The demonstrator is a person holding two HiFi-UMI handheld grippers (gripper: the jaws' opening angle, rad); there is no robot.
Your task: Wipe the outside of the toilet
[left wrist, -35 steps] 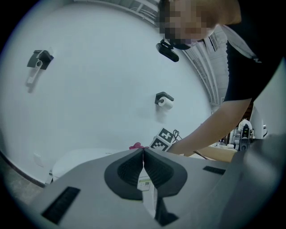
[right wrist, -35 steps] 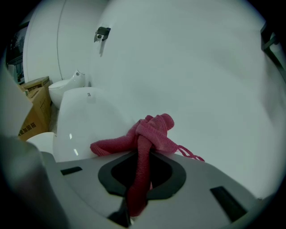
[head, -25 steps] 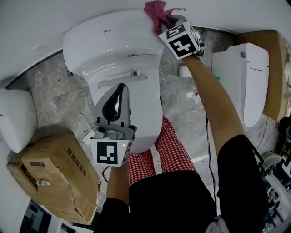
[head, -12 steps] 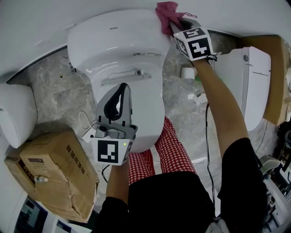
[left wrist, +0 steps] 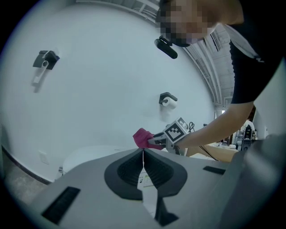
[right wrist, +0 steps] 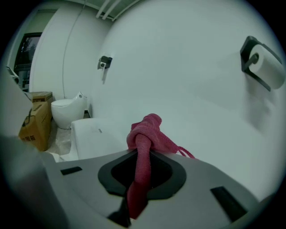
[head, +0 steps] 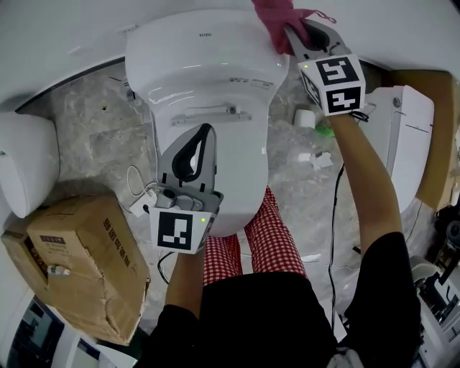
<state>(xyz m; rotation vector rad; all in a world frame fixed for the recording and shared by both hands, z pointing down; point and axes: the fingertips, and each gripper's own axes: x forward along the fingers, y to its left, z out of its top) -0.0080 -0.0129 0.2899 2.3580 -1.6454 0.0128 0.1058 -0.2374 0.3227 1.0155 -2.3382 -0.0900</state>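
The white toilet (head: 208, 86) fills the middle of the head view, lid down. My right gripper (head: 289, 32) is at the tank's back right corner, shut on a pink cloth (head: 277, 18) that presses against the tank's edge near the wall. In the right gripper view the cloth (right wrist: 145, 134) bunches out past the jaws of the right gripper (right wrist: 142, 154), with the tank (right wrist: 96, 134) to their left. My left gripper (head: 208, 131) hovers over the lid, shut and holding nothing. From the left gripper (left wrist: 143, 152) the cloth (left wrist: 142, 137) shows ahead.
A cardboard box (head: 79, 266) sits on the floor at lower left, beside another white toilet (head: 25, 172). A third toilet (head: 399, 136) stands at right. A paper roll (head: 305, 117) and cables lie on the marble floor. A wall-mounted paper holder (right wrist: 263, 67) is near the right gripper.
The head view has drifted, so the toilet sits further right in the picture. My right gripper keeps the cloth at the tank's back right corner, its marker cube swung toward me. The left gripper barely moved.
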